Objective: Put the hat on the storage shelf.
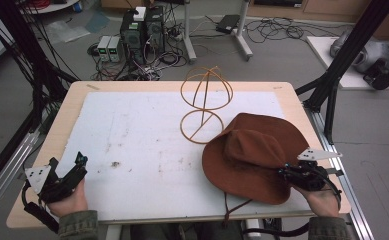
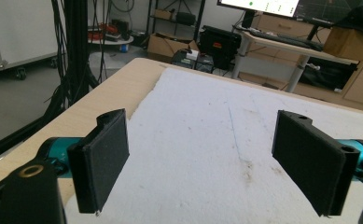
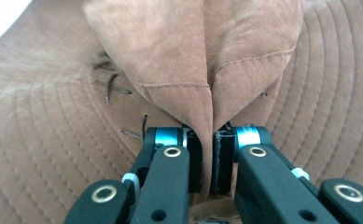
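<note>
Right claw point(image 3: 212, 163) pinches the brown hat point(image 1: 254, 150); left claw point(image 2: 216, 163) gapes, empty.

hat point(image 3: 76, 140) cut by frame edges, chin cord's point(image 1: 228, 207) end—seemingly—below table

The brown hat point(image 1: 254, 155) is soft cloth, dull like suede, with rows of stitching on its brim, and the right gripper point(image 3: 212, 163) pinches a fold of it between matt black plastic jaws with shiny brass-coloured screws. Beside the hat, the white mat point(image 1: 147, 145) looks rough and stained, lying on a smooth, pale wooden table point(image 1: 67, 112). Behind the hat stands a thin wooden hoop stand point(image 1: 204, 100).
</note>
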Motion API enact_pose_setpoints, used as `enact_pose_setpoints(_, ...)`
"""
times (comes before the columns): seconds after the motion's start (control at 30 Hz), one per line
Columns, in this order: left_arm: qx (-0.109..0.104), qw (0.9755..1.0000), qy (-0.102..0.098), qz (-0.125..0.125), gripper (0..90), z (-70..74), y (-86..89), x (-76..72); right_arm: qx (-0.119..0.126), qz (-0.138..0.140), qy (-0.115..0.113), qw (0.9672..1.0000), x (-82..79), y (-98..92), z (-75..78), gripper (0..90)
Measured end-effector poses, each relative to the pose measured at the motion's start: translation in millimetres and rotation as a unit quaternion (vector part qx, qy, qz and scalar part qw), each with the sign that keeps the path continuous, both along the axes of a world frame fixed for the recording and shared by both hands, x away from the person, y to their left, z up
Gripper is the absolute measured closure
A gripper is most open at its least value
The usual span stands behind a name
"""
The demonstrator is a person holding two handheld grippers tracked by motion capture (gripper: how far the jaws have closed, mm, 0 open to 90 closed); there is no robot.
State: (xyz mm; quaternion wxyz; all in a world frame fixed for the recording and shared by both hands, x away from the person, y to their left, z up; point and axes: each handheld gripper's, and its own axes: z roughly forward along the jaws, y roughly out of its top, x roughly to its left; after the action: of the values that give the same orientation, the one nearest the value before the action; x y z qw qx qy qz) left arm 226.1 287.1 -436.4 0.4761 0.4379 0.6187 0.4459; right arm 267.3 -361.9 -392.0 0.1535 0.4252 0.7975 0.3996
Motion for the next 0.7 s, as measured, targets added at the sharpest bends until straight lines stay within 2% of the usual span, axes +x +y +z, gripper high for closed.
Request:
enact_pose_setpoints(0.13, -0.005, 1.0, -0.002, 0.001, 18.8, -0.3, 0.9, -0.1, 0.026, -0.021, -0.031, 0.9989, -7.5, -7.4, 9.0, 87.9)
enact_pose_setpoints(0.23, -0.007, 1.0, 0.001, 0.001, 18.9, -0.8, 1.1, 0.5, 0.054, -0.035, -0.059, 0.9961, -12.3, -12.3, 16.0, 87.9)
enact_pose_setpoints(0.37, -0.01, 0.9999, 0.003, 0.0, 19.0, -1.9, 2.0, 1.0, 0.092, -0.034, -0.097, 0.9905, -18.5, -16.5, 25.4, 87.8)
enact_pose_setpoints(0.4, -0.011, 0.9999, 0.002, 0.0, 19.0, -2.1, 2.3, 1.1, 0.103, -0.032, -0.1, 0.9891, -20.0, -17.2, 27.9, 87.8)
enact_pose_setpoints(0.6, -0.018, 0.9998, 0.003, 0.001, 19.0, -3.5, 3.2, 1.0, 0.128, -0.019, -0.135, 0.9823, -28.0, -15.3, 44.6, 87.7)
enact_pose_setpoints(0.7, -0.016, 0.9999, 0.002, 0.0, 19.0, -3.3, 2.4, 1.1, 0.142, -0.025, -0.163, 0.976, -32.2, -10.9, 52.8, 87.7)
